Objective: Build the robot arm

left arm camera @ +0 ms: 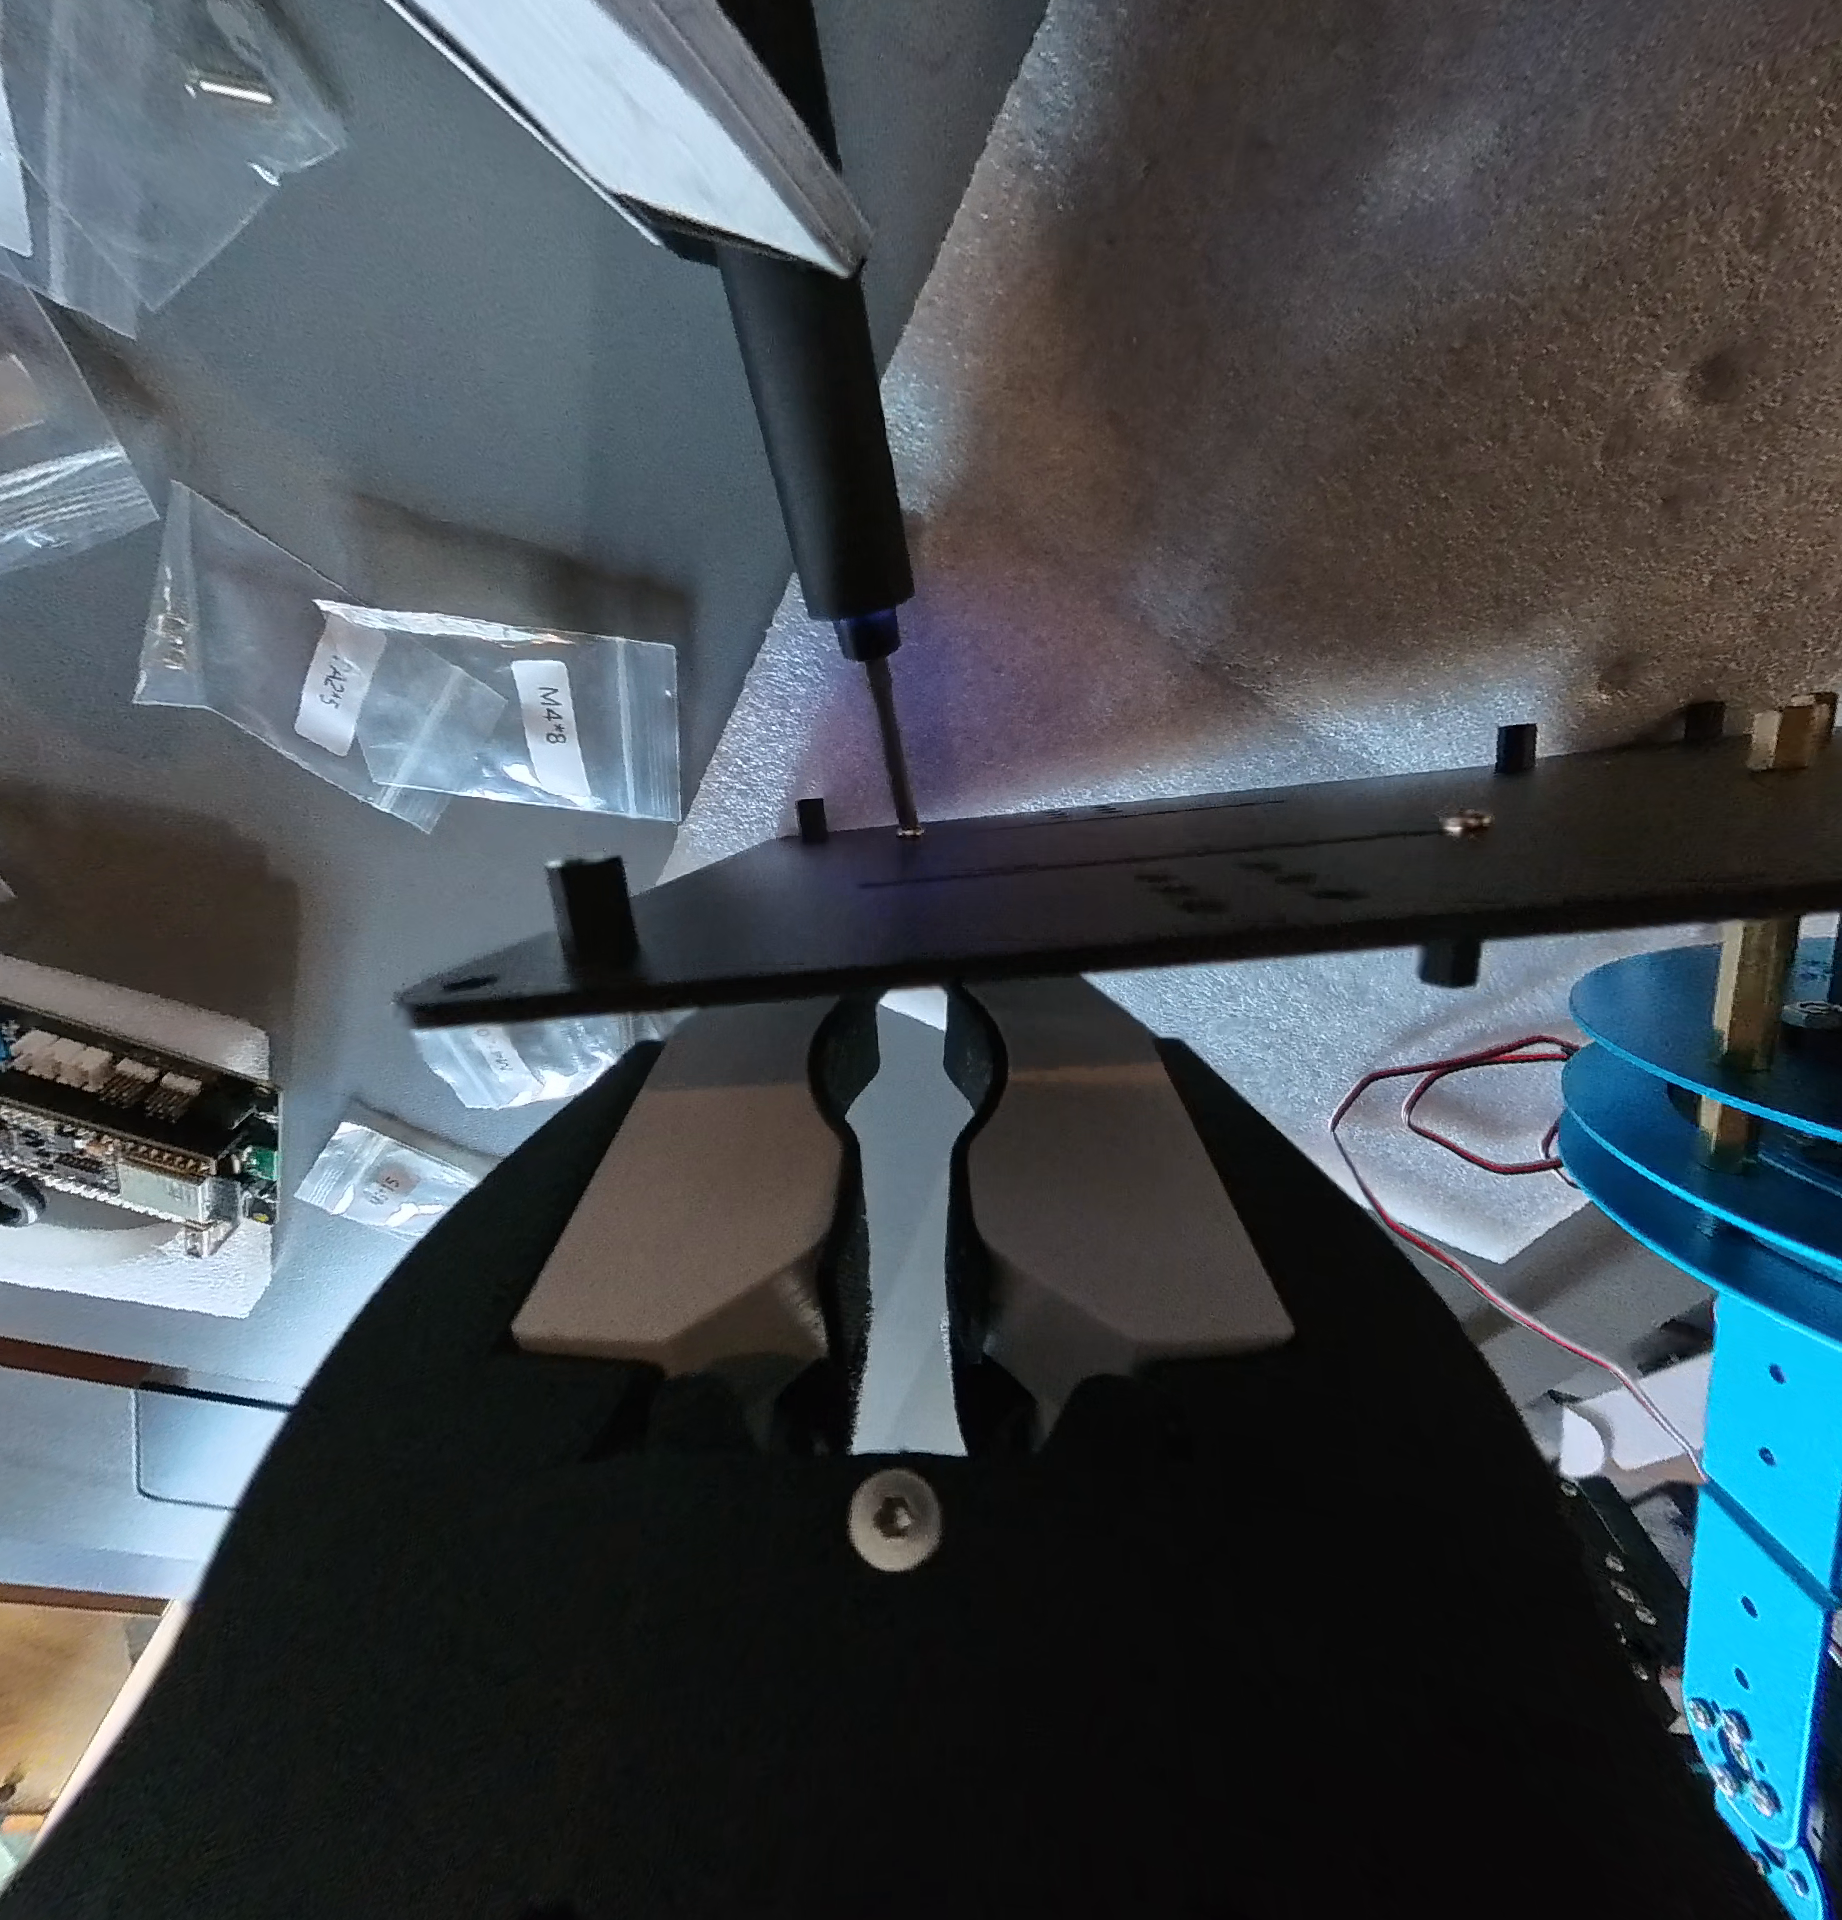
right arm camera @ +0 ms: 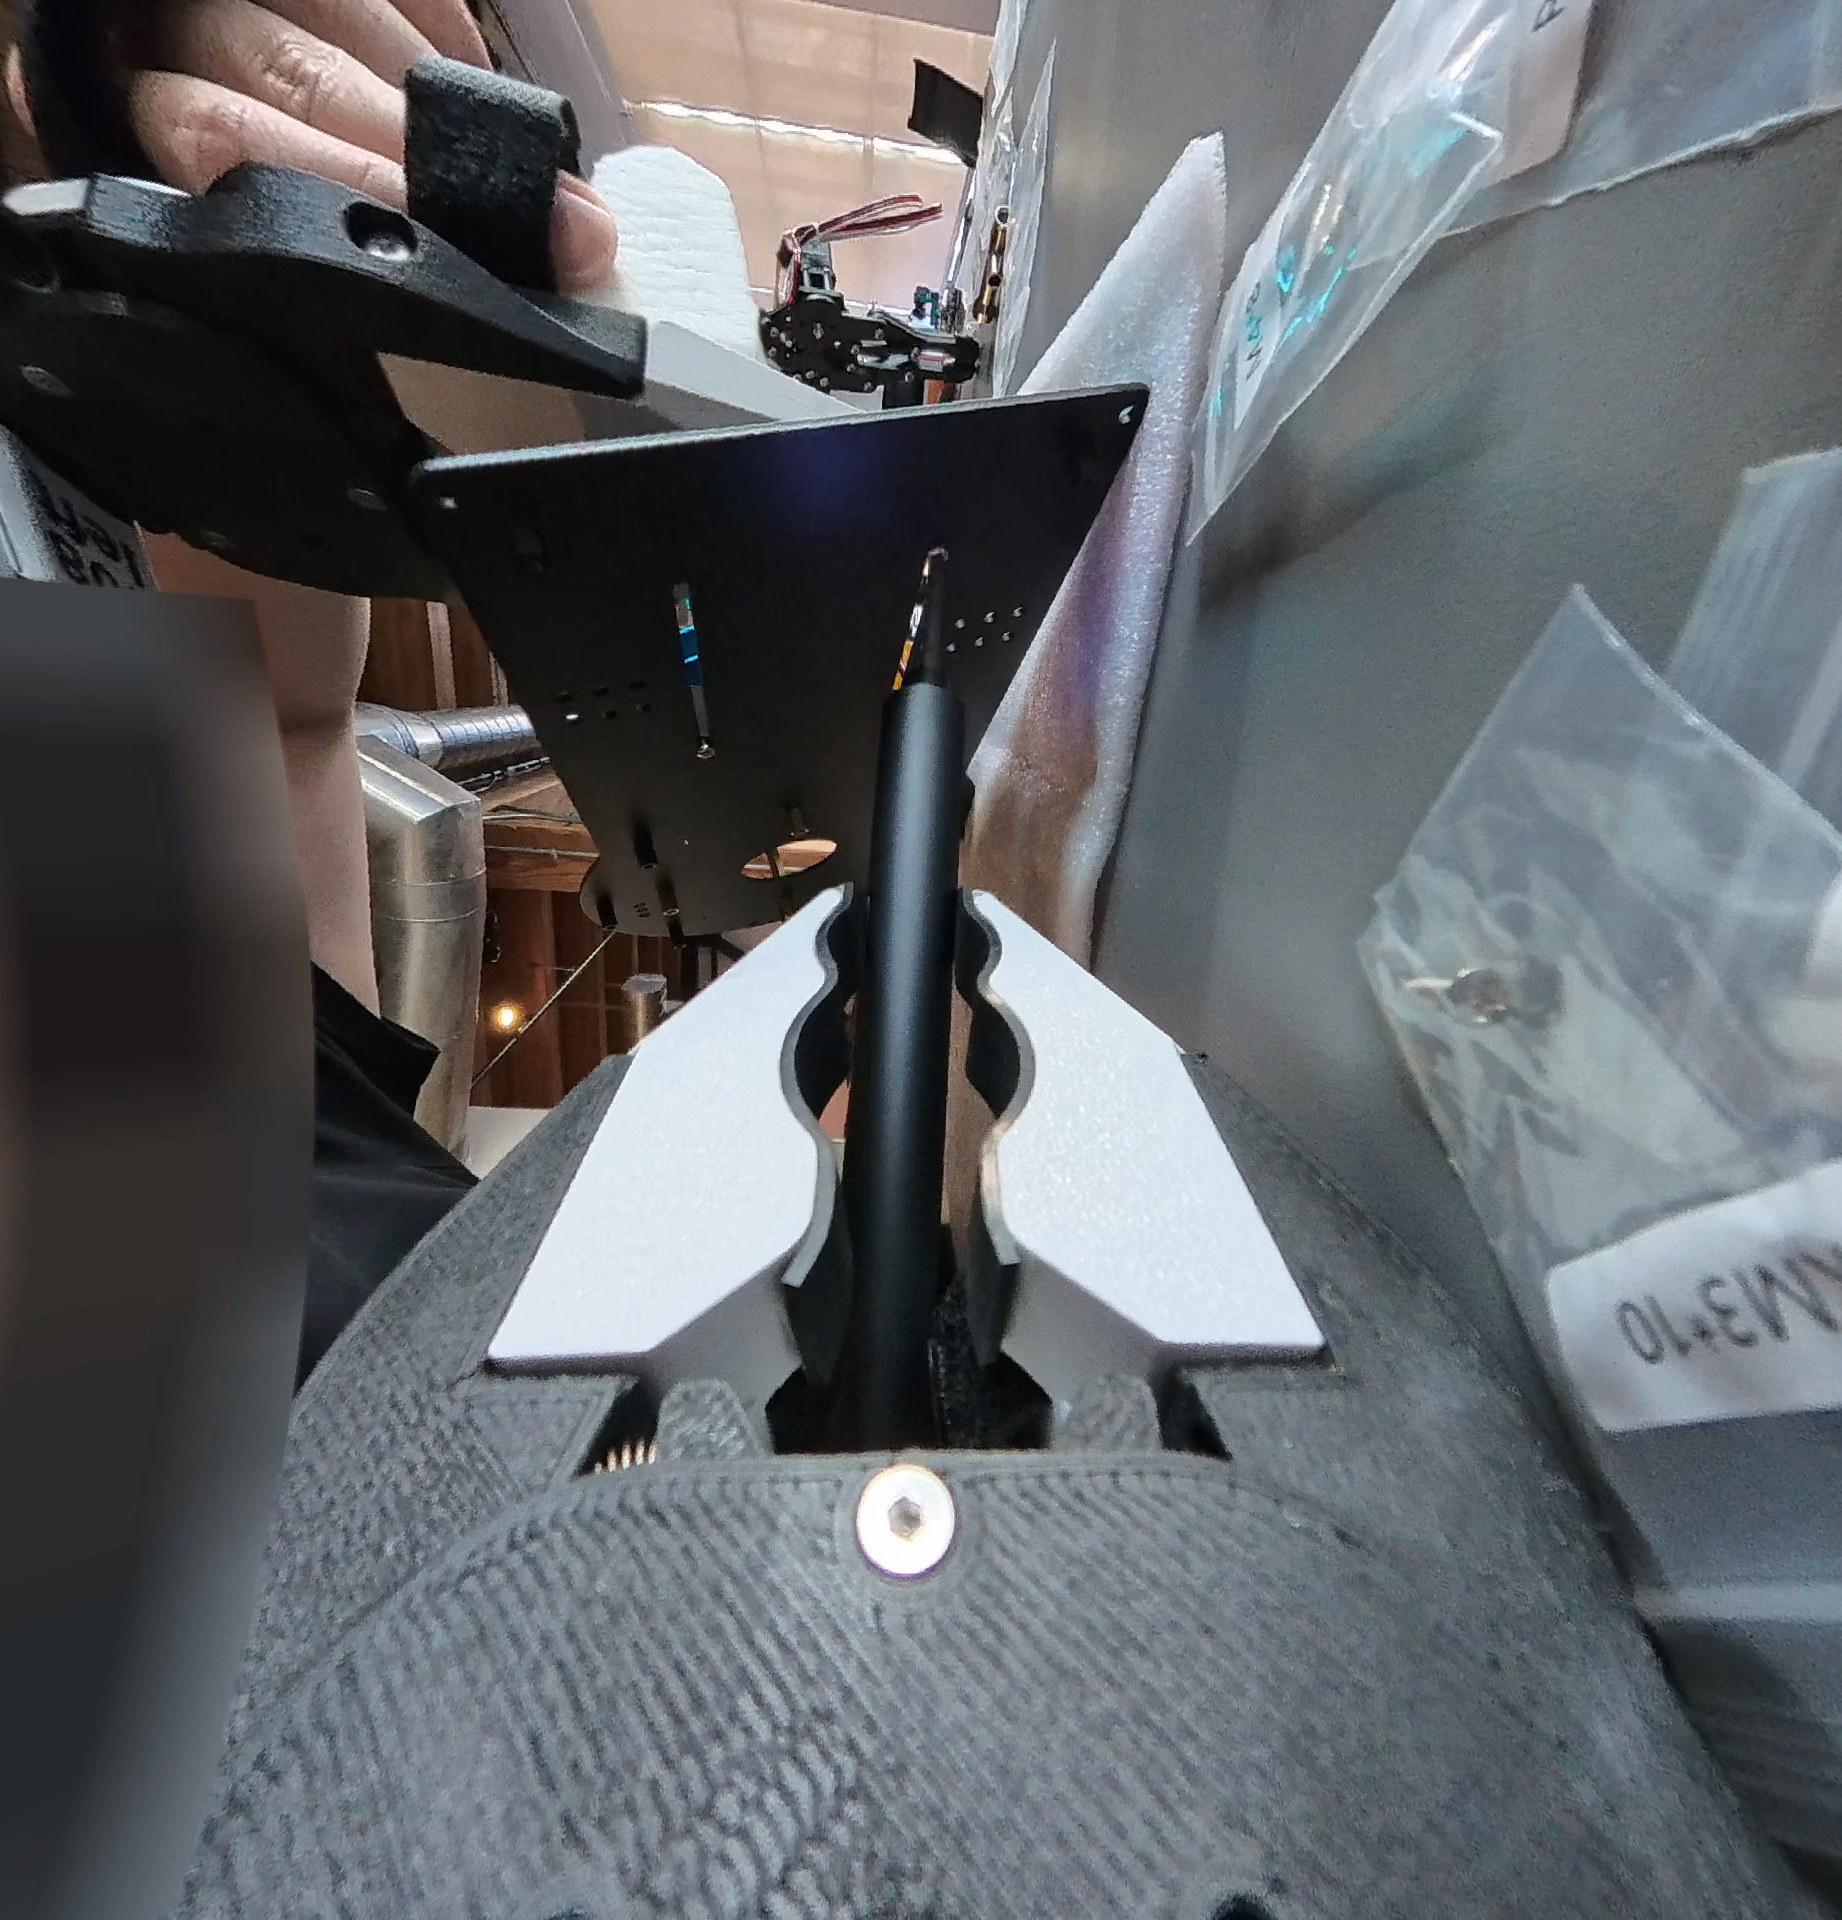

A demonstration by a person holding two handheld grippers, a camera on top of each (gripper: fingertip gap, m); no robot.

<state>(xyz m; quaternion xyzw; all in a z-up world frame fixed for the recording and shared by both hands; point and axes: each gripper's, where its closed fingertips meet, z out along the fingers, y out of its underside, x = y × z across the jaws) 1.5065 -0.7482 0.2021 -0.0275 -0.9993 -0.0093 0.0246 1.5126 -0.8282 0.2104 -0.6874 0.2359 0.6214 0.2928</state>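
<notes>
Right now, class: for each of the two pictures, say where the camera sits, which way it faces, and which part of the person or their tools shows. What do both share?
Left wrist view: sits on the left gripper, looking along its fingers at the black plate's edge; the screwdriver comes down from above.
Right wrist view: sits on the right gripper, looking along the screwdriver at the plate; a hand and the left gripper show.
Shared: plate, screwdriver, screw bags.

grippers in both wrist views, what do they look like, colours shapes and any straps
The left gripper and the right gripper each have a rounded black printed body with one silver hex screw at its centre. Both carry two pale grey angular fingers with scalloped black inner pads. In the right wrist view, the left gripper's black handle shows a black fabric strap looped over the person's fingers.
</notes>
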